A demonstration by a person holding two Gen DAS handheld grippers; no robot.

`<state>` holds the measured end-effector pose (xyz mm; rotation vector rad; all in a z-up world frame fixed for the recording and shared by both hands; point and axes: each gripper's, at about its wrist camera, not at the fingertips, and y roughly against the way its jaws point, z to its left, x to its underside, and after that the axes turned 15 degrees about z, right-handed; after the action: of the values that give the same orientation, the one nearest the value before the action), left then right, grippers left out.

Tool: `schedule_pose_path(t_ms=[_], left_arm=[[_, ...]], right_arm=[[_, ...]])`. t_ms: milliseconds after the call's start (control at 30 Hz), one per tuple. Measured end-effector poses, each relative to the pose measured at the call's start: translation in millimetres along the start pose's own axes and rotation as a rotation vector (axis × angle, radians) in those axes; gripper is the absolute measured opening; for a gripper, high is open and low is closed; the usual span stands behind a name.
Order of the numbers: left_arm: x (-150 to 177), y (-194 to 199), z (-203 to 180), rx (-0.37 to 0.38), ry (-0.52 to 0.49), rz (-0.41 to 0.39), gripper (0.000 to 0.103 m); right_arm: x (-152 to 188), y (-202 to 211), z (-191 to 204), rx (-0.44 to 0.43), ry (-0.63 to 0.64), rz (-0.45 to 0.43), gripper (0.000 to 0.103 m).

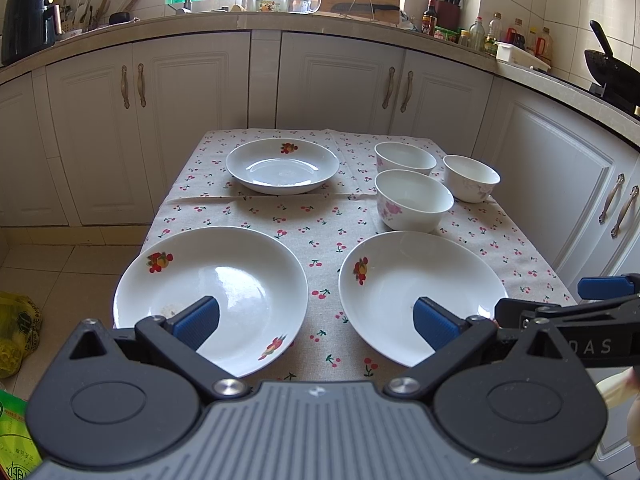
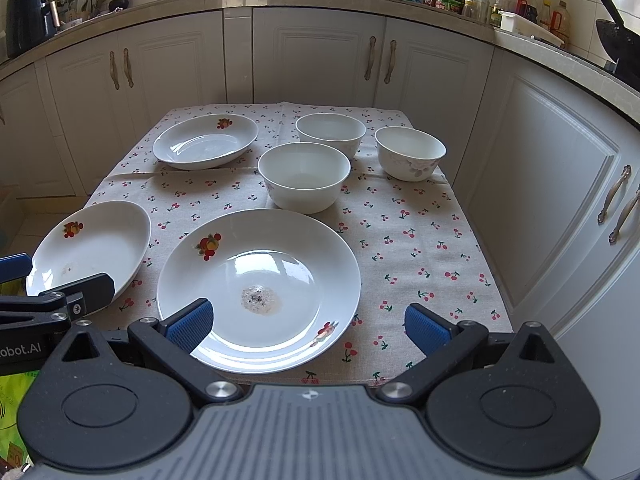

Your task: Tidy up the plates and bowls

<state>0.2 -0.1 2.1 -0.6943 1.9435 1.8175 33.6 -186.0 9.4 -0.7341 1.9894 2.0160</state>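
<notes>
Both grippers, left gripper [image 1: 316, 322] and right gripper [image 2: 308, 326], are hovering spread wide and empty over three plates [image 2: 259, 288] and three bowls [image 2: 304, 176] sitting unstacked across the tablecloth [image 2: 420, 240]; sorting is apparently not yet starting.

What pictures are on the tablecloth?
Little red cherries with green stems, scattered over the beige tablecloth. The right wrist view shows them best.

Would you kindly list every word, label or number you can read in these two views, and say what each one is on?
"DAS": on the right gripper body, seen from the left wrist view; the start is cut off.
"obot.AI": on the left gripper body, seen from the right wrist view; the start is cut off.
Green bag print: too cropped to read.
Sauce bottle label: too small to read.
</notes>
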Motion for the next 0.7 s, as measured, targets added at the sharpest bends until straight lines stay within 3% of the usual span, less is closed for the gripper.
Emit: schedule_pose_path(t_ms=[700], left_arm=[[-5.4, -1.2, -0.9, -0.004, -0.016, 0.001, 0.102]], right_arm=[[-5.5, -0.3, 6.1, 0.011, 0.019, -0.012, 0.103]])
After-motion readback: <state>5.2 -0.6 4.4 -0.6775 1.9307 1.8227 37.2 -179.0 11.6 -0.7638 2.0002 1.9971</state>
